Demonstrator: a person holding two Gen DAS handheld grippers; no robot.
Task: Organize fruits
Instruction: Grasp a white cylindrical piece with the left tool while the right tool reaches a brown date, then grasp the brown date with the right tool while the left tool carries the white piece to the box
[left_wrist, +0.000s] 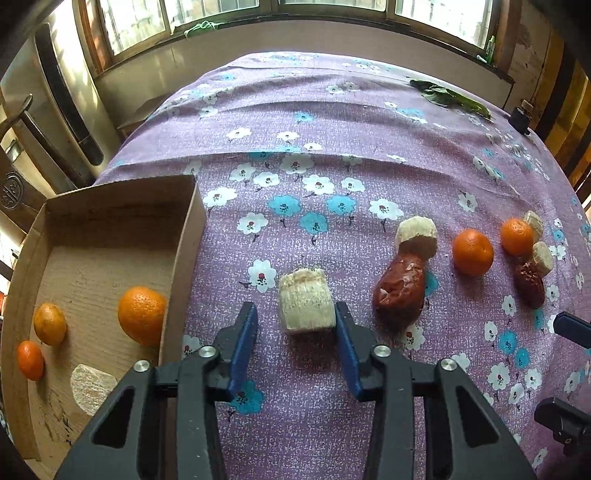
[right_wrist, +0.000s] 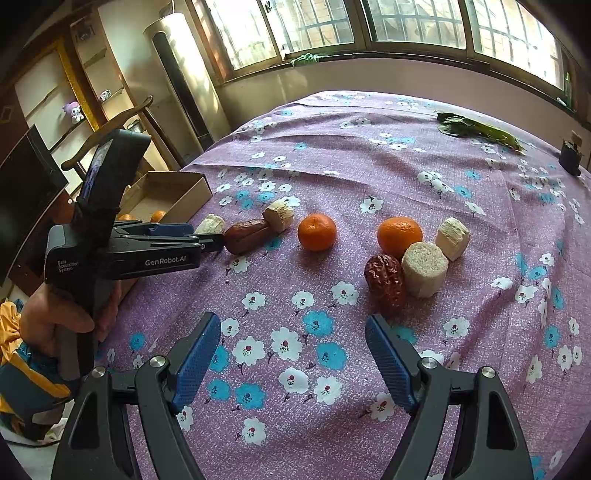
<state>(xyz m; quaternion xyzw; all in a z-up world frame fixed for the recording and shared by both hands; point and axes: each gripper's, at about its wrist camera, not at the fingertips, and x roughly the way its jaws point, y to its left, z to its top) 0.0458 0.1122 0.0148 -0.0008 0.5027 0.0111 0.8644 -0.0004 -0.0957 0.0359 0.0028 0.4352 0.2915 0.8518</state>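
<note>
My left gripper (left_wrist: 295, 314) is open, its fingers on either side of a pale cut sugarcane piece (left_wrist: 306, 301) that lies on the cloth; the right finger is close to it. A cardboard box (left_wrist: 184, 236) to the left holds three oranges (left_wrist: 142, 315) and one pale piece (left_wrist: 92, 386). On the cloth lie a large red date (left_wrist: 400, 290) against another pale piece (left_wrist: 416, 234), two oranges (right_wrist: 317, 232) (right_wrist: 399, 236), a wrinkled date (right_wrist: 384, 282) and two more pale pieces (right_wrist: 424, 268). My right gripper (right_wrist: 293, 332) is open and empty, short of the wrinkled date.
The table wears a purple flowered cloth (right_wrist: 332, 155). Green leaves (right_wrist: 476, 129) and a small dark object (right_wrist: 570, 157) lie at the far right edge. A chair (right_wrist: 110, 125) stands beyond the box. The left gripper's body (right_wrist: 122, 251) shows in the right wrist view.
</note>
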